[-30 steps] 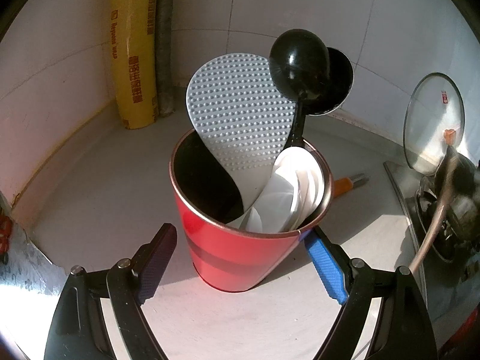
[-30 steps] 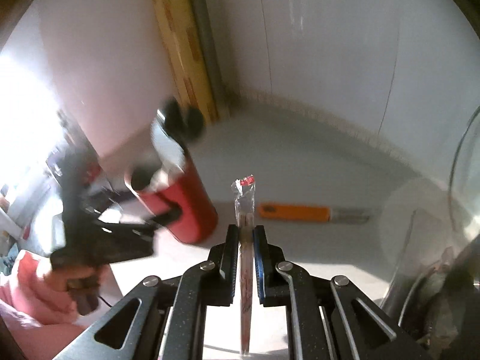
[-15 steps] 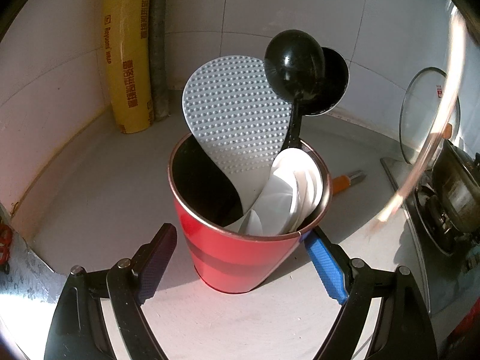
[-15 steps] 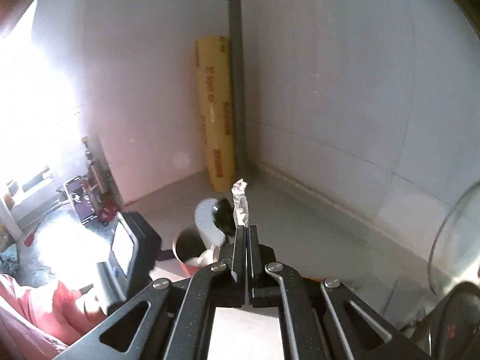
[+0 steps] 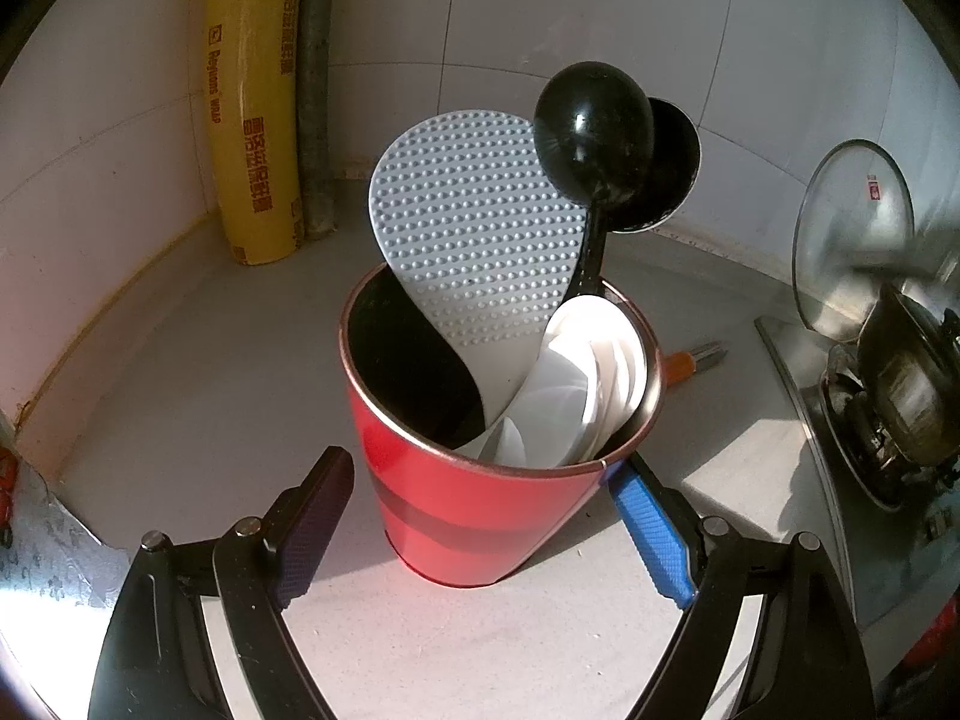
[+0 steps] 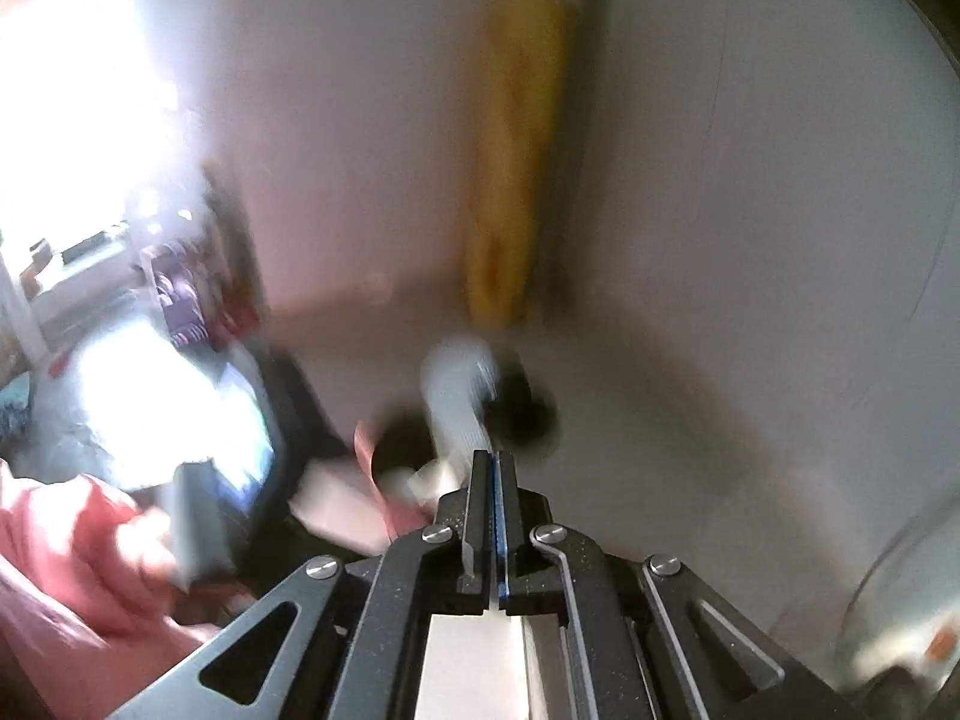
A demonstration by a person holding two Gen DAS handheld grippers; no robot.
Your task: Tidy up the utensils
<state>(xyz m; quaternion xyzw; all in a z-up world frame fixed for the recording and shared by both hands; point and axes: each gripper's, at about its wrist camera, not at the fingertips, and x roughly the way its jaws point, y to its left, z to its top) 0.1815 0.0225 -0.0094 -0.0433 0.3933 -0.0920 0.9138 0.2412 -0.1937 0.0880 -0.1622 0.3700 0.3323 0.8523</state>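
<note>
Nearest the lens, the left gripper [image 5: 480, 471] brackets the red cup [image 5: 480, 516] with fingers spread: the blue pad [image 5: 645, 534] lies against the cup's right wall and the dark pad sits just beside its left wall. Whether they press cannot be told. The right gripper [image 6: 493, 468], in a blurred view above and short of the cup, has its fingers pressed together with nothing between them. Inside the cup stand white spoons [image 5: 591, 396], a dimpled grey rice paddle [image 5: 474, 210] and a black ladle [image 5: 591, 126], so most of the sorting appears done. Behind the cup to its right, an orange-handled tool [image 5: 690, 360] lies on the counter [image 5: 198, 396], apparently left to collect. Farther behind the cup's left, a yellow wrap roll [image 5: 255, 120] leans in the corner.
</note>
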